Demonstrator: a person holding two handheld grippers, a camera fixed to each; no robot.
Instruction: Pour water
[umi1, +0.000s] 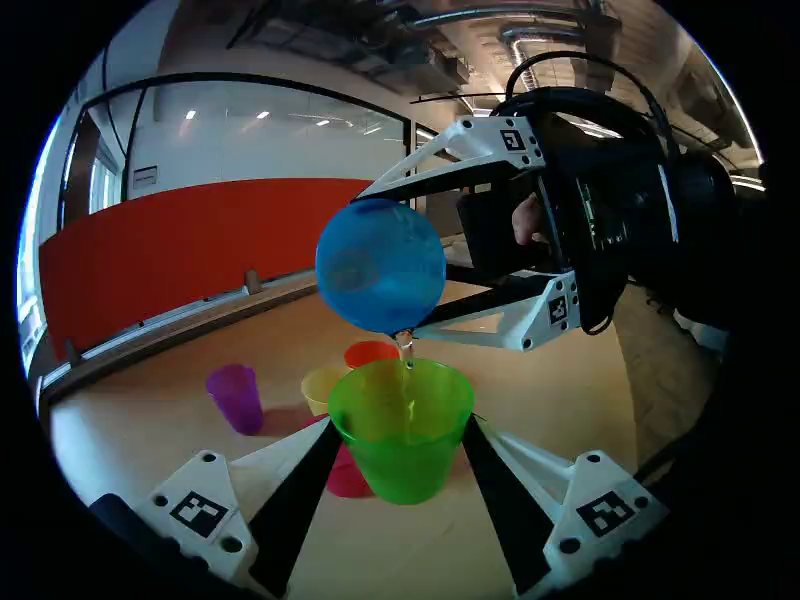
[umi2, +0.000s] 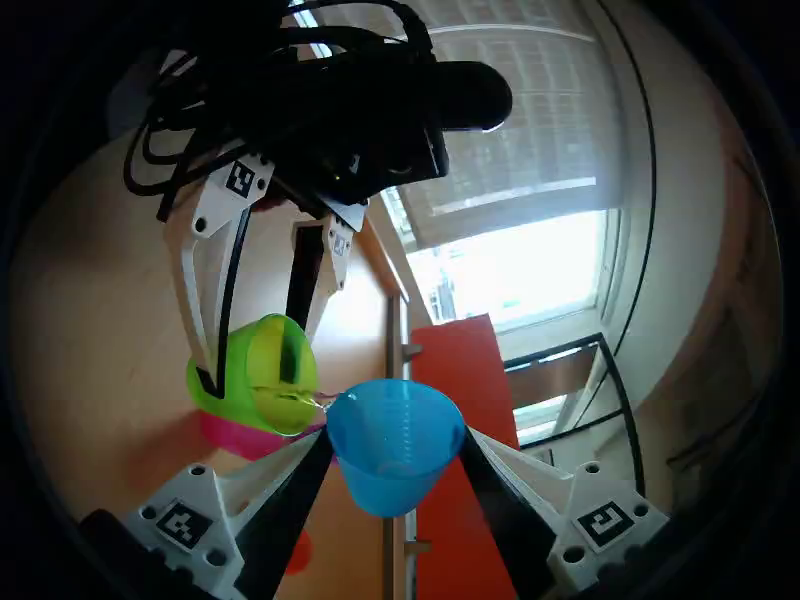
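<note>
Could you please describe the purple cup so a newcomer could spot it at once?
Start at the wooden table below the red wall. Left of the green cup stands the purple cup, upright and apart from the clustered yellow cup and orange cup.

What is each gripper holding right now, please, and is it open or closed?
Left gripper: closed on the green cup, held upright.
Right gripper: closed on the blue cup, tipped, water trickling into the green cup.

Wooden table (umi1: 560, 400) — purple cup (umi1: 236, 397), yellow cup (umi1: 320, 386), red cup (umi1: 368, 353), pink cup (umi1: 345, 480).
</note>
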